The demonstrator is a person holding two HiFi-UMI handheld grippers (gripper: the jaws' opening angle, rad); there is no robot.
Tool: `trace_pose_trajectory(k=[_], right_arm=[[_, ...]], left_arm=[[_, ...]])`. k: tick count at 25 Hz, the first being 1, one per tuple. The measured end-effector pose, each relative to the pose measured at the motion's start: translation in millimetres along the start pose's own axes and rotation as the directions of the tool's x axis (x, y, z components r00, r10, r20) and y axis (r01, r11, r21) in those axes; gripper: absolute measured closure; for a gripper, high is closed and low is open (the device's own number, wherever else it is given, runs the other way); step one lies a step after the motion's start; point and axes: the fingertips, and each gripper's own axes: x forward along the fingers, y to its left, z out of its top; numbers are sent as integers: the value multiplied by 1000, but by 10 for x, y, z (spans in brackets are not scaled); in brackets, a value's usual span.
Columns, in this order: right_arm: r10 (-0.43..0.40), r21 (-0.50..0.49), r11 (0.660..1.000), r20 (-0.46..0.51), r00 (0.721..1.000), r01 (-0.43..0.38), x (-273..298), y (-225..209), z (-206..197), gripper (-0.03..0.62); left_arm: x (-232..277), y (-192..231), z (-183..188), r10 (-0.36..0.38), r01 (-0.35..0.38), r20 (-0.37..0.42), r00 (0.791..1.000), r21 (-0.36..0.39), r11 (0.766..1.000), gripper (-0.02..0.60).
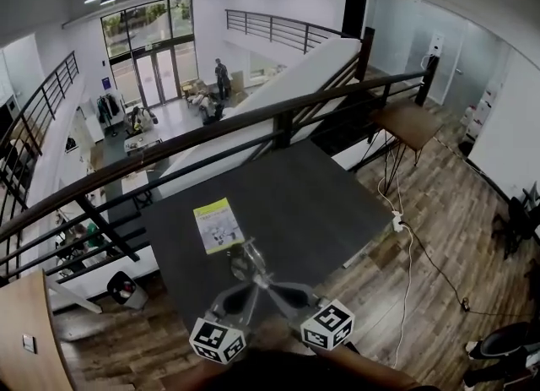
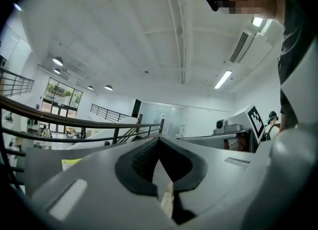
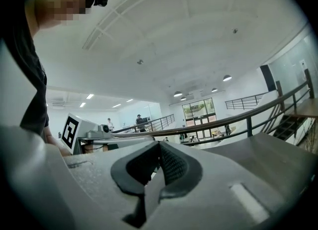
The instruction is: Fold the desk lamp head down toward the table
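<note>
No desk lamp shows in any view. In the head view both grippers hover over the near edge of the dark table point(image 1: 321, 203), their tips close together. My left gripper point(image 1: 243, 263) is shut with nothing between its jaws, and the left gripper view shows its jaws point(image 2: 159, 142) meeting, pointing level across the table. My right gripper point(image 1: 263, 279) is also shut and empty; the right gripper view shows its jaws point(image 3: 159, 147) closed against each other. Each gripper's marker cube point(image 2: 256, 119) point(image 3: 69, 130) appears in the other's view.
A yellow-green booklet point(image 1: 218, 225) lies on the table just beyond the gripper tips, also seen as a booklet point(image 2: 72, 163) at the left. A dark railing point(image 1: 278, 123) runs behind the table. A white cable with a power strip point(image 1: 398, 222) lies on the wooden floor at right.
</note>
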Motion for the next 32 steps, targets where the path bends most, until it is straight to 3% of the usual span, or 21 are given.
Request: trace_pose_trajectory(k=[12,24,32], right_arm=[[162,-12,987,-29,986,-163,-919,309,-304,591],[309,16,951,-33,950,-309,-1568,943,-649,591],[309,-27,951,-14,951,-309,-1720,1317,-569,591]], left_arm=[[-311,-947,-339,182,-182,24,983,-10,983,583],[-1056,-1693,-631,357,-356,52,933,-15,934,583],[-1419,-1920,-564,368,-370,94,925,-1,929,583]])
